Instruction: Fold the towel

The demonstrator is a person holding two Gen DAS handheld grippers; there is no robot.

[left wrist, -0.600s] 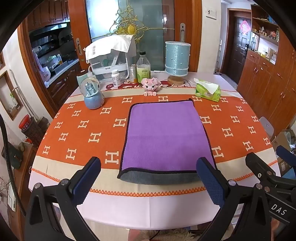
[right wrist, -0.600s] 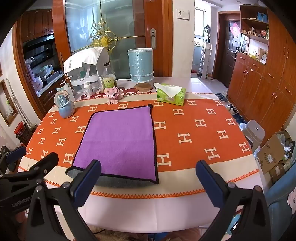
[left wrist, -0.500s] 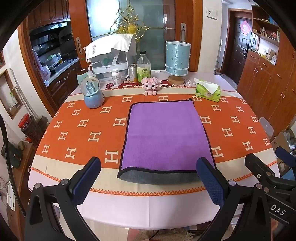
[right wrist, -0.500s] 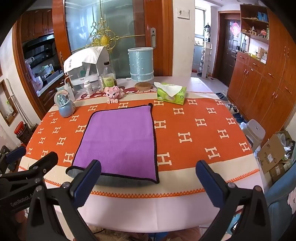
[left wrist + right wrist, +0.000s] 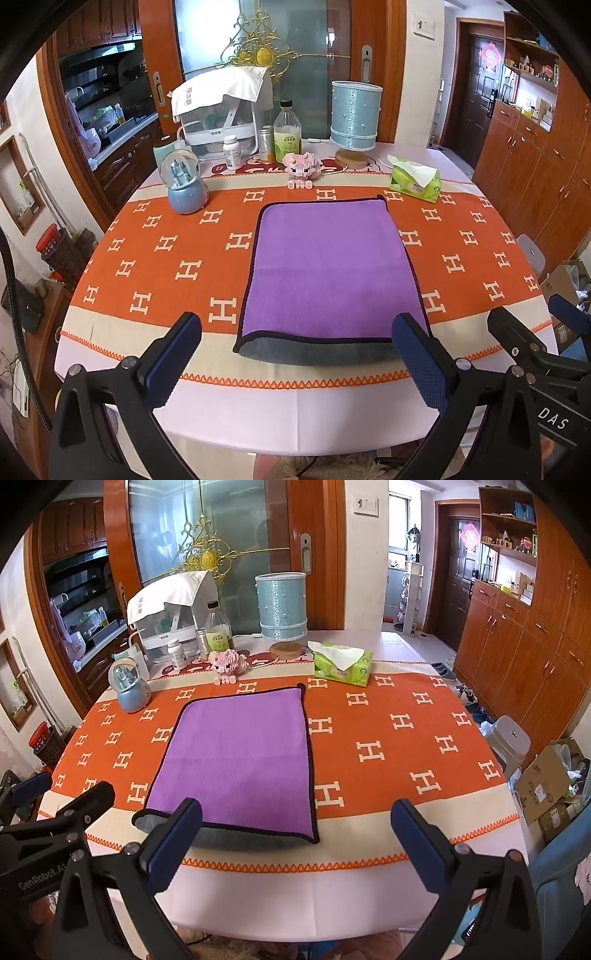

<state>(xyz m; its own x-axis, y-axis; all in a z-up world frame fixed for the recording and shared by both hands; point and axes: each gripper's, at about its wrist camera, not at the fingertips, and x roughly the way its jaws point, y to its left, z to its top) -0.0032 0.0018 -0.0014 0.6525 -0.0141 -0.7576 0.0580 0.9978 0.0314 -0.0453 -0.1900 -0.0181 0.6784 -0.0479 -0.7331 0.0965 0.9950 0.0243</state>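
A purple towel [image 5: 328, 269] with a dark edge lies folded flat on the orange patterned tablecloth [image 5: 147, 254]; its grey underside shows along the near edge. It also shows in the right wrist view [image 5: 240, 760]. My left gripper [image 5: 295, 354] is open and empty, held above the table's near edge just short of the towel. My right gripper [image 5: 295, 834] is open and empty, to the right of the towel's near corner. Each gripper shows at the edge of the other's view.
Along the table's far side stand a snow globe [image 5: 184, 184], a pink brick pig [image 5: 301, 168], bottles [image 5: 287, 133], a blue lamp [image 5: 355, 118] and a green tissue pack [image 5: 415, 181]. A stool [image 5: 508, 738] and cardboard boxes [image 5: 546, 779] are at the right.
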